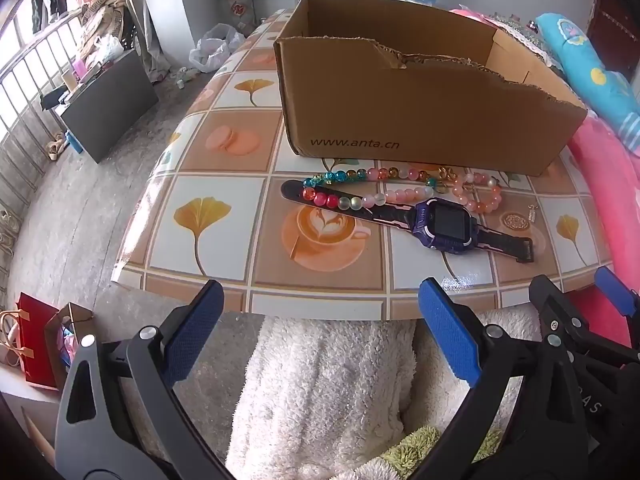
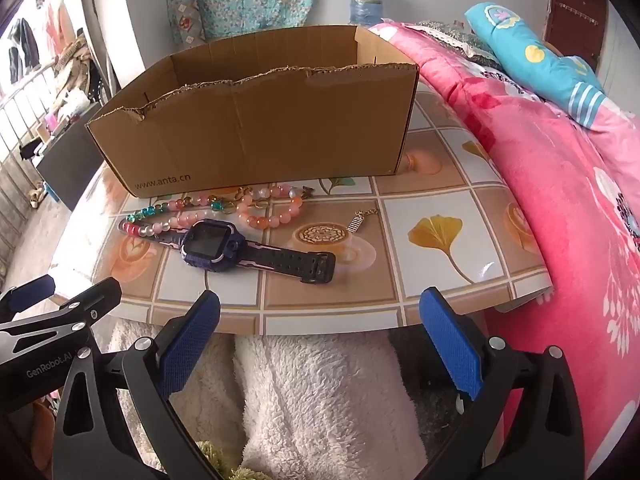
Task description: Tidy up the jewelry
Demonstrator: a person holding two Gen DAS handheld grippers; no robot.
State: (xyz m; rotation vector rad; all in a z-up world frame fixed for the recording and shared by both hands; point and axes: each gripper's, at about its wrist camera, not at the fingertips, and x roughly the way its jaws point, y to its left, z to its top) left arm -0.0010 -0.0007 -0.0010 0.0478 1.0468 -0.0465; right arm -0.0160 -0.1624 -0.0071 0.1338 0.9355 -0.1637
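— Which way is the watch (image 1: 444, 222) lying?

— Flat on the bench (image 1: 224, 208), its strap running crosswise in front of the cardboard box (image 1: 400, 108), face up. In the left view the long axis slopes from upper left down to the buckle end at lower right.

— And the beads?

— The multicoloured bead strand (image 1: 360, 190) loops along the foot of the box, parallel to its front wall, and crosses over the watch's left strap. A pink bead bracelet (image 2: 272, 208) curls just right of it. There's a small gold charm (image 2: 357, 222) further right; I can't quite make out what it is.

— The person's hands?

— Both tools are tipped steeply down from the near edge, held over a fluffy white garment (image 2: 320, 392). The left gripper (image 1: 320, 332) has its fingers spread wide, nothing between them. The right gripper (image 2: 320, 332) is likewise fully released and empty, sitting side by side with the left.

— How close to the jewelry?

— Well apart; everything lies beyond the fingertips, up the bench, untouched
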